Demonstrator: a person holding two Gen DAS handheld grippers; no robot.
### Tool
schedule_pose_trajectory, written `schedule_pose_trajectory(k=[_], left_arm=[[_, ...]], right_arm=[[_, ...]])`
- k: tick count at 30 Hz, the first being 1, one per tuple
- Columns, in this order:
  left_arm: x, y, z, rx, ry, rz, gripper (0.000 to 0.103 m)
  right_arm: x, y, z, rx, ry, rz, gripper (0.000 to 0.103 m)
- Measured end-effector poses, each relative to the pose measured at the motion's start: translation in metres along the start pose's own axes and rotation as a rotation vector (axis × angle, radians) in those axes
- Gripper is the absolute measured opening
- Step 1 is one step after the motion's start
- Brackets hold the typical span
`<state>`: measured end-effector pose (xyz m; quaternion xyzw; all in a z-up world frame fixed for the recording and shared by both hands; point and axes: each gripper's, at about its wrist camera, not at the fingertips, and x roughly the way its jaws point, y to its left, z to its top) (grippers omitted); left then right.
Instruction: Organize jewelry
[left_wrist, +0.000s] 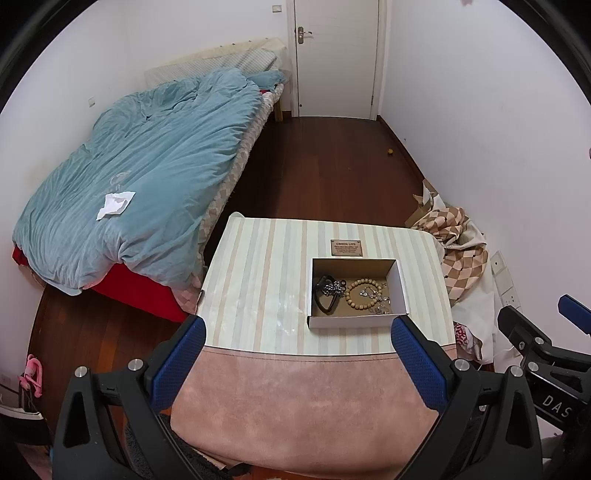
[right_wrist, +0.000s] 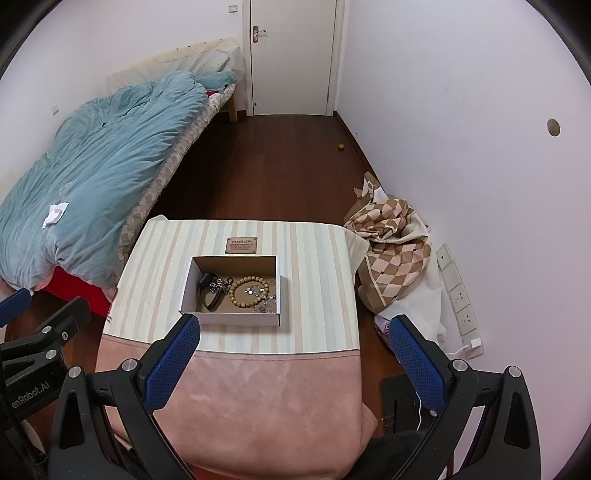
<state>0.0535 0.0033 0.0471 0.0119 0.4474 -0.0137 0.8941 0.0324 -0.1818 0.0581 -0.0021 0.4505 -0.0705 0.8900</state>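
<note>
A: Status? B: Both tools idle; left gripper (left_wrist: 297, 328) and right gripper (right_wrist: 293, 326) spread apart, holding nothing; jewelry lies inside the box (right_wrist: 192, 275) on the table (right_wrist: 317, 258).
A: Next? B: Probably 1 precise pinch on the bead bracelet (right_wrist: 248, 291); chains look tangled.

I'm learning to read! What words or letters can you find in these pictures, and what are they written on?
"GREEN LIFE": top line of the small brown label on the striped table cover, behind the box. The lines under it are too small to read.
"DAS": on the right gripper, cut off at the picture's edge.
"enRobot.AI": on the left gripper, its start cut off.
</note>
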Motion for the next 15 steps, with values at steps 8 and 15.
schedule_pose_trajectory(k=[8, 15], left_arm=[[0.0000, -0.0001, 0.0001, 0.000, 0.001, -0.001, 0.102], [0.0009, 0.0013, -0.0002, -0.005, -0.002, -0.002, 0.102]], right_arm=[[0.0001, -0.0016, 0.0004, -0.001, -0.001, 0.000, 0.103], [-0.0010, -0.0027, 0.0021, -0.003, -0.004, -0.002, 0.103]])
